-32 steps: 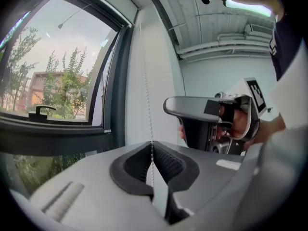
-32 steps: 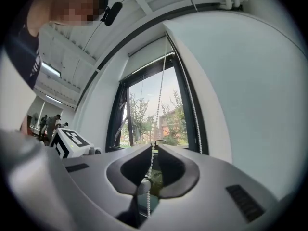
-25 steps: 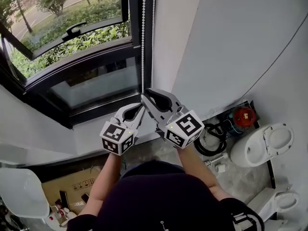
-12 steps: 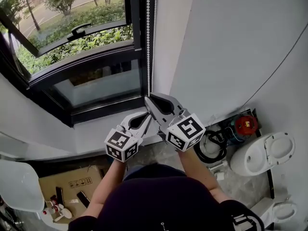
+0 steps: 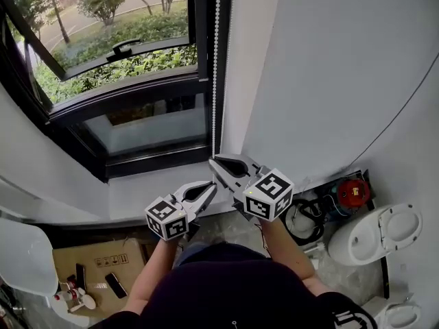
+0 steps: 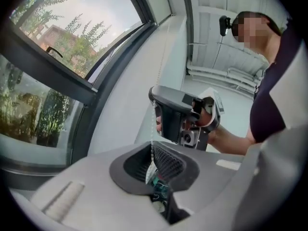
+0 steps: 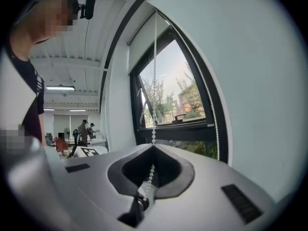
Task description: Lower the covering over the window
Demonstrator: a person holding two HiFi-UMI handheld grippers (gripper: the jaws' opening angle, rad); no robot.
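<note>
1. White walls close round a black-framed window [image 5: 137, 94]. The bead chain [image 5: 216, 60] hangs down its right-hand frame, and I place everything by that chain.
2. Nearest me, low on the chain, my left gripper [image 5: 211, 186] is clamped on the beads with its jaws pinched together. I judge it anchors the loop so nothing slips back.
3. Just above it on the chain, my right gripper [image 5: 212, 160] is likewise closed tight on the beads, a higher hold ready for a downward pull.
4. Both seem to grip the same strand, one over the other, because hauling it is what should turn the roller.
5. Far up the chain, the covering [image 7: 144, 49] seems to be the pale band across the window top, hardly lowered. The glass left of the chain is bare, with greenery beyond.
</note>
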